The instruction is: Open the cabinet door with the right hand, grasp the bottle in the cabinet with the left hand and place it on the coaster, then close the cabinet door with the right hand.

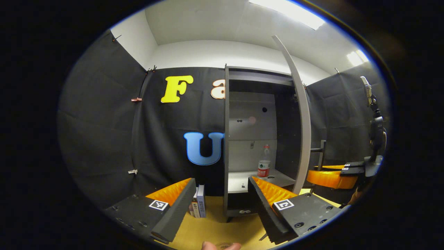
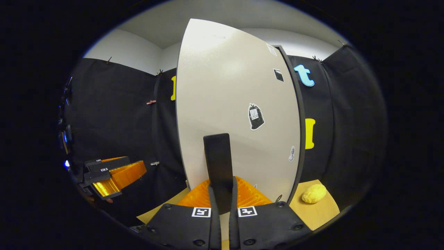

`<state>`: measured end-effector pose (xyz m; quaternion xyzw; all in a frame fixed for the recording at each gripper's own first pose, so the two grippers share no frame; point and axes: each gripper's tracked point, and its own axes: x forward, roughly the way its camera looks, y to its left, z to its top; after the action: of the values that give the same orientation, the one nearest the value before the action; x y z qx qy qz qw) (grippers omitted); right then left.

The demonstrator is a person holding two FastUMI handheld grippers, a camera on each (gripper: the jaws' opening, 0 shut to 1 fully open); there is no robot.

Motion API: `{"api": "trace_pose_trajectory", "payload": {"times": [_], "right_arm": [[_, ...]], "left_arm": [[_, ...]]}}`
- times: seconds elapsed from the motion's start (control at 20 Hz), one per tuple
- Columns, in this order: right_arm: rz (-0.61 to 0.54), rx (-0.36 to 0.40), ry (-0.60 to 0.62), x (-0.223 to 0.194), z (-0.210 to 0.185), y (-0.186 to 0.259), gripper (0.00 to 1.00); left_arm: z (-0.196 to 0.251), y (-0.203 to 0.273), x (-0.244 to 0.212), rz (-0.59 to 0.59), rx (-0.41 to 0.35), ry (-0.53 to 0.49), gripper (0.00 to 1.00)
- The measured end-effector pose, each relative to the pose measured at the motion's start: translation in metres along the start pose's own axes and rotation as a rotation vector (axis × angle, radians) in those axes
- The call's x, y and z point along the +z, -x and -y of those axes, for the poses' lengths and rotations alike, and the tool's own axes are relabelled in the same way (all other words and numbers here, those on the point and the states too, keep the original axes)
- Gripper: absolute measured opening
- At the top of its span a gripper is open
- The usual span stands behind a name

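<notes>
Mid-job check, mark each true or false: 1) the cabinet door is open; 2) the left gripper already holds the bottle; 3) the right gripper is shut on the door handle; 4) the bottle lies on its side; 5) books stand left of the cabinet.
1) True. The cabinet door stands swung out, and the inside shows.
2) False. The left gripper is open and short of the cabinet; the bottle stands untouched on the shelf.
3) True. The right gripper has both fingers pressed on the black door handle.
4) False. It stands upright on the shelf.
5) True. A few books stand on the yellow tabletop beside the cabinet's left wall.
</notes>
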<state>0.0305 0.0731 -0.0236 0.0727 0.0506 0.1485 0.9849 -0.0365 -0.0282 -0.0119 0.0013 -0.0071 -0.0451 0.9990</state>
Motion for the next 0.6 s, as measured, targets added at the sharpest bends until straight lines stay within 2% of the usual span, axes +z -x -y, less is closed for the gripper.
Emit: {"api": "trace_pose_trajectory", "payload": {"times": [0.35,0.6], "right_arm": [[0.007,-0.095,0.018,0.006,0.041,0.035,0.13],[0.017,-0.228,0.038,0.01,0.076,0.059,0.12]], "left_arm": [[0.028,-0.011,0.003,0.014,-0.048,0.006,0.95],[0.043,-0.013,0.003,0.009,-0.081,0.005,0.94]]}}
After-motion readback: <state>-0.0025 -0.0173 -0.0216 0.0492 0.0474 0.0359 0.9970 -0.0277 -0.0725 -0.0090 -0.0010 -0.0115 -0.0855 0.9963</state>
